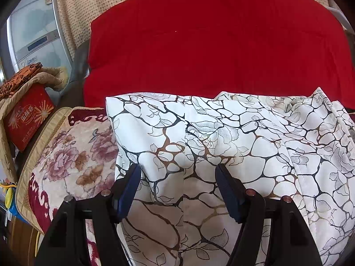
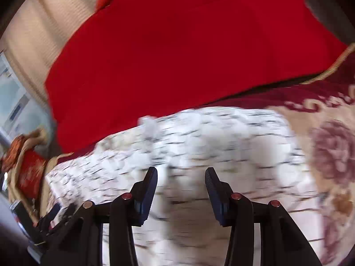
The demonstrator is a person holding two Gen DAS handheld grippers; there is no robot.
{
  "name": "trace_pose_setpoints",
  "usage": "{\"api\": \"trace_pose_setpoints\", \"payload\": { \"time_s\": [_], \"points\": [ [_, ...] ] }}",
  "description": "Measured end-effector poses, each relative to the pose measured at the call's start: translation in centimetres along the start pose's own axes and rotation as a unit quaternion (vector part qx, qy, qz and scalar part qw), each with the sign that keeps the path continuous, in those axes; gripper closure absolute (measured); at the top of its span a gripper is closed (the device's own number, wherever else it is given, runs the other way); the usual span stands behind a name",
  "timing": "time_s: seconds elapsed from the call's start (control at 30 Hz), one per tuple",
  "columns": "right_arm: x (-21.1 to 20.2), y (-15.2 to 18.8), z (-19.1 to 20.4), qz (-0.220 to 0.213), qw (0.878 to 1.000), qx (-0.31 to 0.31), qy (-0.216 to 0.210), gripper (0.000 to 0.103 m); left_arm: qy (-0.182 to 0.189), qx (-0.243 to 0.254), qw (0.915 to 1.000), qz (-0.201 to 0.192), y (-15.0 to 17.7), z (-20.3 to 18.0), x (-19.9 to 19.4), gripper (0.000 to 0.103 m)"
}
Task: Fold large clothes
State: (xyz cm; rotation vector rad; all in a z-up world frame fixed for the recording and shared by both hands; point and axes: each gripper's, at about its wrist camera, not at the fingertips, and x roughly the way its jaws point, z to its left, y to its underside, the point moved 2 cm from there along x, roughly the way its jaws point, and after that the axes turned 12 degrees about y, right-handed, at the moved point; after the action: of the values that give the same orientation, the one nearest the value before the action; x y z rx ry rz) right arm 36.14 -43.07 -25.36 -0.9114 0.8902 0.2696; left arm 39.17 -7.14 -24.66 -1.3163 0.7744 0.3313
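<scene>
A large white garment [image 1: 221, 137] printed with black and brown crackle lines and leaves lies folded on a floral blanket [image 1: 73, 155]. Its far edge runs along a red quilt [image 1: 210, 44]. My left gripper [image 1: 177, 168] hovers over the garment's left half, open, with nothing pinched between its blue pads. In the right wrist view the picture is smeared by motion. There the same garment [image 2: 221, 137] spreads below my right gripper [image 2: 181, 171], whose fingers stand apart with a gap and no cloth gripped between them. The floral blanket [image 2: 328, 155] shows at the right of the garment.
A red gift box [image 1: 26, 119] wrapped in a beige padded cloth stands at the left. Behind it is a silver appliance [image 1: 37, 33]. Beige dotted fabric [image 1: 88, 0] hangs at the back. The red quilt [image 2: 177, 55] fills the far side of the bed.
</scene>
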Motion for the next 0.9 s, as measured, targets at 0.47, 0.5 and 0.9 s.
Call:
{"api": "trace_pose_setpoints", "payload": {
  "time_s": [0.47, 0.5, 0.9],
  "points": [
    [-0.5, -0.6, -2.8, 0.014, 0.999, 0.027, -0.042, 0.054, 0.007, 0.005, 0.9999, -0.006, 0.2, 0.0, 0.0, 0.033],
    [-0.9, -0.5, -1.8, 0.004, 0.999, 0.014, -0.053, 0.054, 0.007, 0.004, 0.9999, -0.007, 0.1, 0.0, 0.0, 0.033],
    [1.5, 3.4, 6.2, 0.032, 0.992, -0.091, -0.086, 0.042, 0.01, 0.015, 0.9997, -0.019, 0.2, -0.1, -0.3, 0.033]
  ]
}}
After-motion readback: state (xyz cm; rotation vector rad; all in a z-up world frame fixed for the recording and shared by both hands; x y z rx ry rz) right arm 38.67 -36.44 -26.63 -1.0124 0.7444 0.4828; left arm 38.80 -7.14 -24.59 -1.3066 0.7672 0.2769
